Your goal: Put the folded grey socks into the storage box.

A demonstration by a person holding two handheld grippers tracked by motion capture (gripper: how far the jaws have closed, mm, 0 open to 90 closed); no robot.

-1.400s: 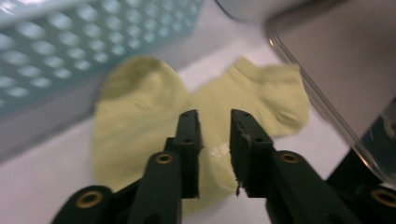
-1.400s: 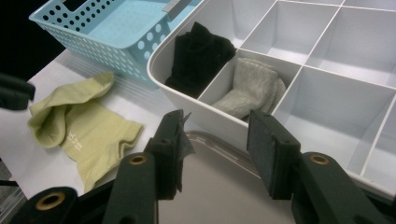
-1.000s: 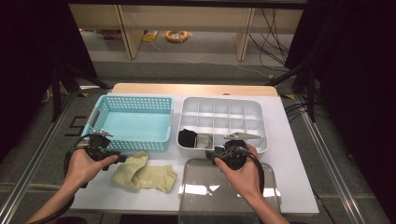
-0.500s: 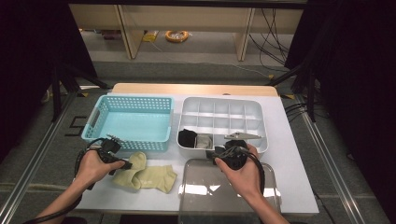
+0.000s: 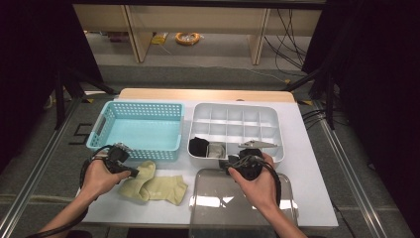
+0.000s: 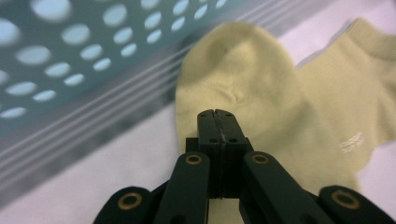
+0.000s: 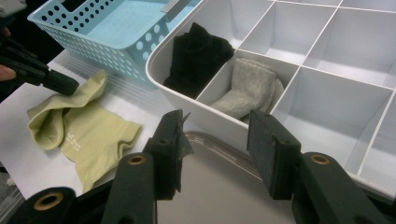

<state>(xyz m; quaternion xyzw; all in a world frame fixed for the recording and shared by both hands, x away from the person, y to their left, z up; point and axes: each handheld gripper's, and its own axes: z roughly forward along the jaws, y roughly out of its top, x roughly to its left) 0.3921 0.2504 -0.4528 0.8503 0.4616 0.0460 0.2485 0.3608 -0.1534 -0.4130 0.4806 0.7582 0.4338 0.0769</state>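
Your left gripper [image 6: 218,122] has just been closing and its jaws now meet on a fold of the yellow-green sock [image 6: 261,98], which lies on the table [image 5: 307,163] just in front of the blue basket [image 5: 136,130]; your right gripper [image 7: 219,147] waits wide open over the clear lid [image 5: 223,198]. The black sock [image 7: 198,53] and grey sock [image 7: 254,88] already sit in neighbouring compartments of the white organizer [image 5: 277,151], so this one is left to stow. How much fabric the shut jaws hold is hidden behind them.

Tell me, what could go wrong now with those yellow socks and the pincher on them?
The left gripper has just closed its jaws on an edge of the yellow socks, so it may lift one sock and leave the other, or the thin pinch may slip. The blue basket stands right beside the socks, so a lift could snag its wall. The right gripper is open over the clear lid and could bump it.
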